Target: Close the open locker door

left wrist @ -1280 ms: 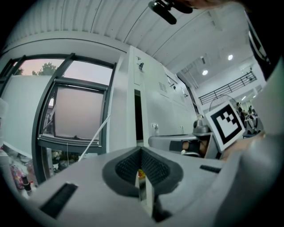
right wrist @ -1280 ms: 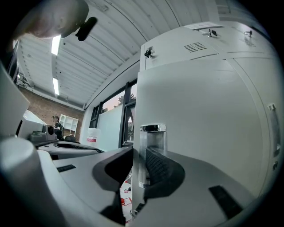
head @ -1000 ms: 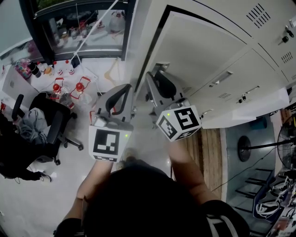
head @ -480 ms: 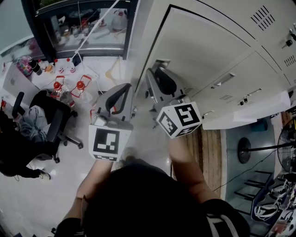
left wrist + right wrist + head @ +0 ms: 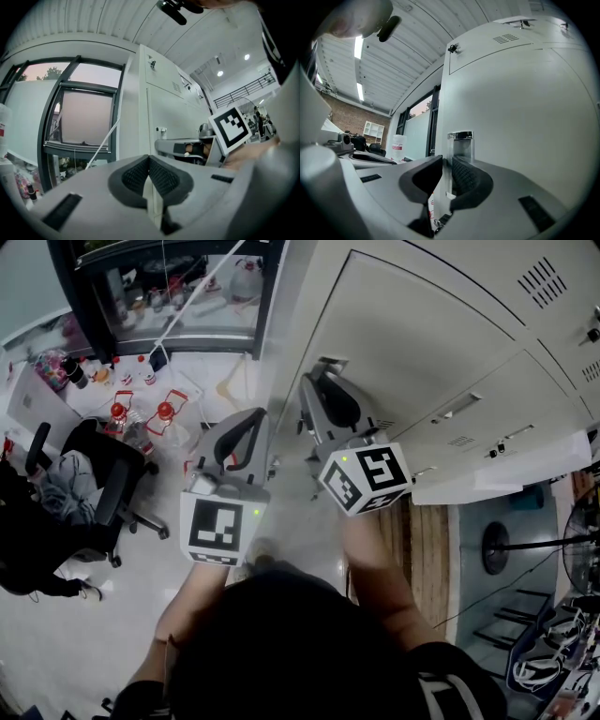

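The pale grey locker door (image 5: pixel 422 343) fills the upper right of the head view, with a metal latch (image 5: pixel 324 366) at its near edge. My right gripper (image 5: pixel 315 382) reaches up to that edge just below the latch. In the right gripper view the door's edge (image 5: pixel 447 140) runs down between the jaws of the right gripper (image 5: pixel 446 165), which are closing around it, a thin gap still showing. The latch (image 5: pixel 461 143) sits just above the pads. My left gripper (image 5: pixel 260 418) hovers left of the door, shut on nothing; its pads (image 5: pixel 159 176) meet at the tips.
More closed lockers (image 5: pixel 492 418) continue to the right, and a white panel (image 5: pixel 511 474) juts out below them. A black office chair (image 5: pixel 103 488) and red-capped bottles (image 5: pixel 141 413) stand on the floor at left, beneath a dark-framed window (image 5: pixel 169 296). A fan stand (image 5: pixel 525 538) is at right.
My right gripper has crept a little up along the door's edge toward the latch. The dark gap along the door's far edge looks thinner. The left gripper has stayed put.
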A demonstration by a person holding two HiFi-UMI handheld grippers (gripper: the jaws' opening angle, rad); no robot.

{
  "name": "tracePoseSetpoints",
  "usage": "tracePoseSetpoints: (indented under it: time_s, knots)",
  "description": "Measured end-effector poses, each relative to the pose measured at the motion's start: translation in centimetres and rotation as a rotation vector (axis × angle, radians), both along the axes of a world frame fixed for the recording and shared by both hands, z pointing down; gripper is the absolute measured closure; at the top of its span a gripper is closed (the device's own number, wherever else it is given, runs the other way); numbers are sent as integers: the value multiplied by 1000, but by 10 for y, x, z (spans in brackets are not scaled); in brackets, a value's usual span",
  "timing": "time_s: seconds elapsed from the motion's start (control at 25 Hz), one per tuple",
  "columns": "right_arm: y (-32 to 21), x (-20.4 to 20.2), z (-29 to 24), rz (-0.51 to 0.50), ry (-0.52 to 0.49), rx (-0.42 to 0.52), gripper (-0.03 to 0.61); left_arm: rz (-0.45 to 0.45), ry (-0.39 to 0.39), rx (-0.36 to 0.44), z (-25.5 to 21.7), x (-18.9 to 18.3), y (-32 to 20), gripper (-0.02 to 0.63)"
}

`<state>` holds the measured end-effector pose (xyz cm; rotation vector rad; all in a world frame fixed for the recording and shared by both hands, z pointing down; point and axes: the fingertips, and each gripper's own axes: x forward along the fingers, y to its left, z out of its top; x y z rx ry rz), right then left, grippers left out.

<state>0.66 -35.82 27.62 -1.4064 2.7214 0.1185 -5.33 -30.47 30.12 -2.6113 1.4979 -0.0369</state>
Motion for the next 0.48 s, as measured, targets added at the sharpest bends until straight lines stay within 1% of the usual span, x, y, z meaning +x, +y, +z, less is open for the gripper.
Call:
tracePoseSetpoints:
  time_s: [0.4,0.48]
  knots:
    - [-6,1,0,7,2,-3,511,-6,8,-15,1,2,-5,612]
    - [-7,1,0,10,2,-4,511,-4,2,-7,1,2,-5,612]
